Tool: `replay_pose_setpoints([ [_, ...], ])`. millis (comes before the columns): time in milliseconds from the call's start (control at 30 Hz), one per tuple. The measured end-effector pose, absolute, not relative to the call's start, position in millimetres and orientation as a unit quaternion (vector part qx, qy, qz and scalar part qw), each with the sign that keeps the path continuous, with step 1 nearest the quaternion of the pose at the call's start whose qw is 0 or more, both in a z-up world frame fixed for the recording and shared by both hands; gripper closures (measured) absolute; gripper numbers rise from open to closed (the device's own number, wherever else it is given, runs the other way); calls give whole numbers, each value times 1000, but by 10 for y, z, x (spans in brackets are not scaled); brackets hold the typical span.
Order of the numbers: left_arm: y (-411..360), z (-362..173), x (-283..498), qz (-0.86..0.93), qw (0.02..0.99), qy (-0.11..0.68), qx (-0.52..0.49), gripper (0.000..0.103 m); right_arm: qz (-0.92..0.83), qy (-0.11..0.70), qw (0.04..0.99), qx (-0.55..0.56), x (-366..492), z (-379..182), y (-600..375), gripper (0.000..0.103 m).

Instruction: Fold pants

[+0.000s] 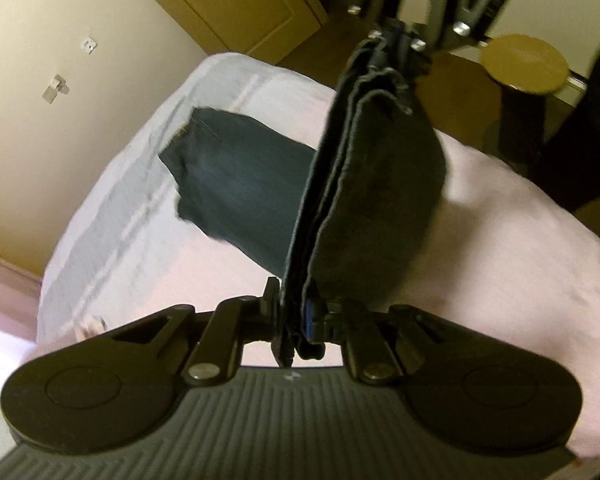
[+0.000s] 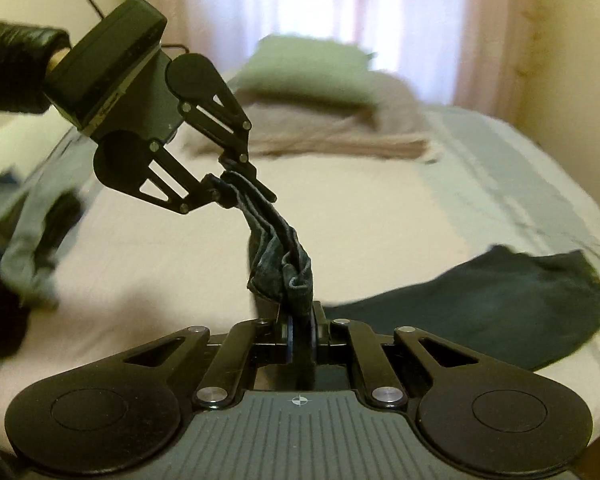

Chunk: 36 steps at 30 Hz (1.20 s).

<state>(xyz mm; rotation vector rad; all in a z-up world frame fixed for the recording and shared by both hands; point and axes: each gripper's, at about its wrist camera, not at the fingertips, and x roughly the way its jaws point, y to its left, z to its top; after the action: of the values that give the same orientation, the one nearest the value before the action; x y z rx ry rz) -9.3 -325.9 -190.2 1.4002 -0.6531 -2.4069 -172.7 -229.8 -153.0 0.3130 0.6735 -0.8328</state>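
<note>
Both clamped tight on the dark pants point(image 1: 364, 184)! Left gripper point(image 1: 298, 334) pinching the layered edge at 6 o'clock, right gripper point(image 2: 300, 324) gripping the other bunched end. Stretched taut between them above the bed point(image 2: 360, 216), remainder trailing on the sheet toward 3 o'clock.

one pants point(image 1: 364, 184), two claws, one pillow point(image 2: 308, 68)
</note>
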Motion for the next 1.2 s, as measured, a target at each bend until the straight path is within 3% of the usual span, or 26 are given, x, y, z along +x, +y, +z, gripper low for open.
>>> replay_pose_setpoints([
  [233, -4778, -1652, -1500, -835, 114, -192, 503, 93, -450, 239, 827, 239, -3008, -1410, -3575, 99],
  [533, -6436, -2690, -2957, -807, 36, -90, 582, 93, -442, 190, 752, 450, -4456, -2406, -5089, 99],
  [767, -7010, -3328, -3319, -790, 29, -24, 612, 93, -444, 159, 704, 530, -4965, -2970, -5673, 100],
  [867, -7163, -3495, -3366, -782, 35, 0, 622, 85, -451, 176, 684, 545, -5019, -3139, -5783, 99],
  [933, -7231, -3554, -3376, -781, 45, 13, 623, 73, -454, 185, 669, 559, -5063, -3248, -5781, 99],
  [1133, -7447, -3525, -3162, -787, 81, 69, 608, 73, -458, 172, 655, 576, -5154, -3345, -5726, 99],
  [1200, -7545, -3496, -3066, -787, 109, 77, 602, 73, -471, 158, 645, 581, -5208, -3335, -5696, 94],
])
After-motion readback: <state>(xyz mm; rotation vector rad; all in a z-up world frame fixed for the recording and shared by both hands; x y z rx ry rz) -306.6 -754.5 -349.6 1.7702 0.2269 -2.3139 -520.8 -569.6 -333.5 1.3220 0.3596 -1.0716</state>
